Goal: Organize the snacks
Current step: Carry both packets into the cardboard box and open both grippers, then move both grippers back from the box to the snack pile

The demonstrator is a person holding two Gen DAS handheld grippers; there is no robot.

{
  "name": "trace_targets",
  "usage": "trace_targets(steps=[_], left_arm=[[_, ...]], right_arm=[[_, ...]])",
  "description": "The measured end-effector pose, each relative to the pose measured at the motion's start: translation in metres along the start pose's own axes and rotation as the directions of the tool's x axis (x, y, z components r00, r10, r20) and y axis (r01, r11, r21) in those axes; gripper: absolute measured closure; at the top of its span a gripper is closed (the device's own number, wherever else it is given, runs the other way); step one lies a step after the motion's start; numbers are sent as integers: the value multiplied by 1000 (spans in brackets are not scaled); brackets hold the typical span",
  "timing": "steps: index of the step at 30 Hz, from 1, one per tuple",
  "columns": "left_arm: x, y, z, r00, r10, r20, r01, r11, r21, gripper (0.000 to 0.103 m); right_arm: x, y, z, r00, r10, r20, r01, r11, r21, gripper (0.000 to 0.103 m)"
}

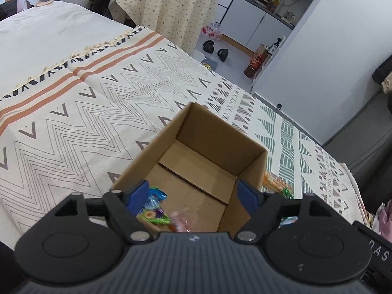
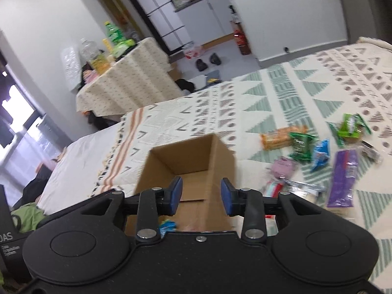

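Left gripper [image 1: 193, 193]: jaws wide apart, nothing between them, hanging over the near end of the cardboard box [image 1: 196, 156], so it reads as just emptied or waiting its turn. Right gripper [image 2: 201, 196]: jaws apart too, narrower gap, also empty, aimed into the same box [image 2: 196, 161] from the other side. Box sits open-topped on the bed [image 1: 73, 122], on the patterned blanket [image 2: 281, 93], flaps folded inside; placed within reach of both hands and close to the loose pile, which makes sense as the collection bin. A few wrapped snacks already lie in its near corner: a blue-and-green packet [image 1: 153, 204] and a pink one [image 1: 180, 220]; the rest of the floor is bare cardboard, so plenty of room. Remaining snacks are scattered on the blanket to the right of the box, apart from it: an orange cracker pack [image 2: 281, 136], a dark green packet [image 2: 300, 147], a blue packet [image 2: 319, 154], a long purple pack [image 2: 343, 178], a light green packet [image 2: 350, 127]. Right-wrist view is motion-blurred, so the small pale items nearest the box are probably more wrappers, can't say which. Judgement: early-to-mid task; the right gripper is the nearer one to the pile, so it's the natural pick for the next grab. Flat crinkly packs on soft bedding may slip or pinch the fabric.
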State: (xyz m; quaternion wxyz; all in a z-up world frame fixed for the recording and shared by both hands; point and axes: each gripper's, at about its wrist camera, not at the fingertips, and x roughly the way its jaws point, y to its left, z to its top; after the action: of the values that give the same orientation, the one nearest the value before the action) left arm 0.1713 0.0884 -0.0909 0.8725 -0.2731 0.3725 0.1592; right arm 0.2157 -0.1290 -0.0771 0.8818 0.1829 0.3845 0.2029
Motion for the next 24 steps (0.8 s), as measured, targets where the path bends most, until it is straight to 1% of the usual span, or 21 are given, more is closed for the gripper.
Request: trace_targets(steps=[2,5,8,12,16,19,24], left_arm=[[1,-5,-3,1000,-8,-10,8,1000,17,21],[2,-13,-8,999,-24,-24,25,999,38,17],[1,-22,-13,999,-36,-30,38,997,66,16],[-2,-35,-20,999,-49,-25,51,993,102,15],[-3,-49,-28,998,-59,-20,61,988,144,15],[-7,-59,-33,997,-80,-12,81,983,167,15],[-13,-78,-41,994,-105,-8,105,971,213,15]], right_arm=[[-7,-10,-2,1000,-29,12,29,1000,4,52],[-16,-26,-4,998,-59,13,59,998,15,51],[-23,-40,-6,996,-93,11,93,995,19,51],[-35,-57,-7,991,-133,23,133,991,29,41],[-47,-73,-8,987,-160,32,158,986,46,39],[-54,-84,-8,983,-180,37,178,982,64,38],[-67,-97,-12,980,-195,48,190,977,93,37]])
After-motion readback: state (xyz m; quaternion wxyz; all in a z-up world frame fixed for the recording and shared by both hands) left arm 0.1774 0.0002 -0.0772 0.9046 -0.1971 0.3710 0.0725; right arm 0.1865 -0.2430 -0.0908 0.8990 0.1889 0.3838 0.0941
